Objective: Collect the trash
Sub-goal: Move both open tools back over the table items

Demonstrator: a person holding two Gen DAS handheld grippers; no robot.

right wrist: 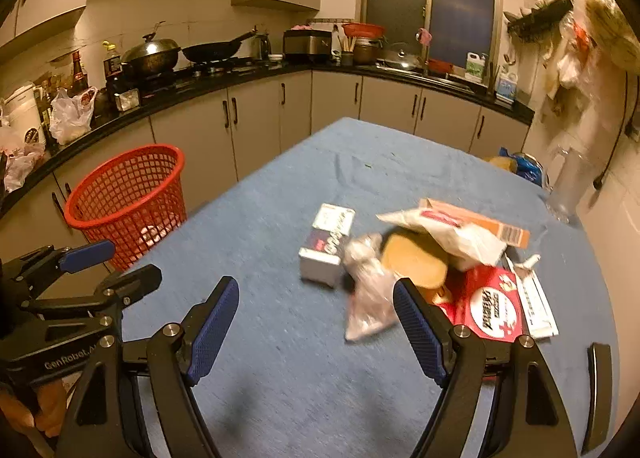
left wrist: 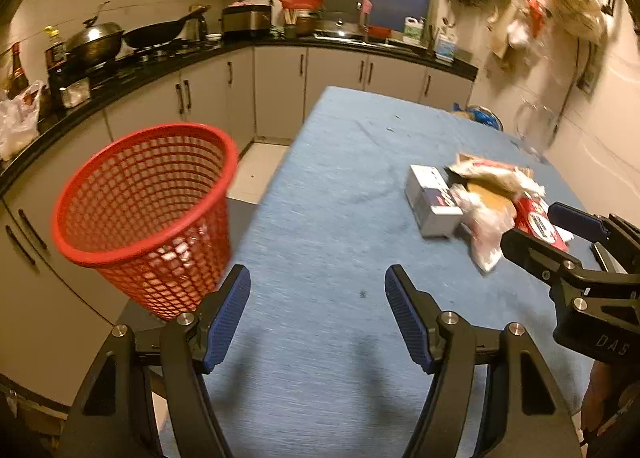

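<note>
Blue cloth covers the table (right wrist: 280, 338) right under us, in a dim kitchen. Nearest, our left gripper (left wrist: 318, 310) hangs over bare cloth, jaws parted about halfway, nothing between the blue pads. Our right gripper (right wrist: 316, 318) sits wider apart, also gripping nothing, its right finger just in front of the trash pile.

And there's the pile, mid-table on the right: a crumpled clear plastic wrapper (right wrist: 368, 290) closest to us, a red package (right wrist: 488, 306) and a white tube box (right wrist: 536, 306) beside it, a grey-and-white carton (right wrist: 326, 246) to the left, a round brown lid (right wrist: 416, 258) in the middle, and a white bag (right wrist: 452, 234) draped over an orange carton (right wrist: 480, 224) behind.

Off the table's left edge we see the red mesh basket (left wrist: 148, 214), with something pale at the bottom, we can't tell what.

Farther back, a blue bag (right wrist: 524, 166) and a clear glass jug (right wrist: 568, 182) stand at the far right corner. Beyond, a black counter (right wrist: 240, 76) carries woks and bottles.
</note>
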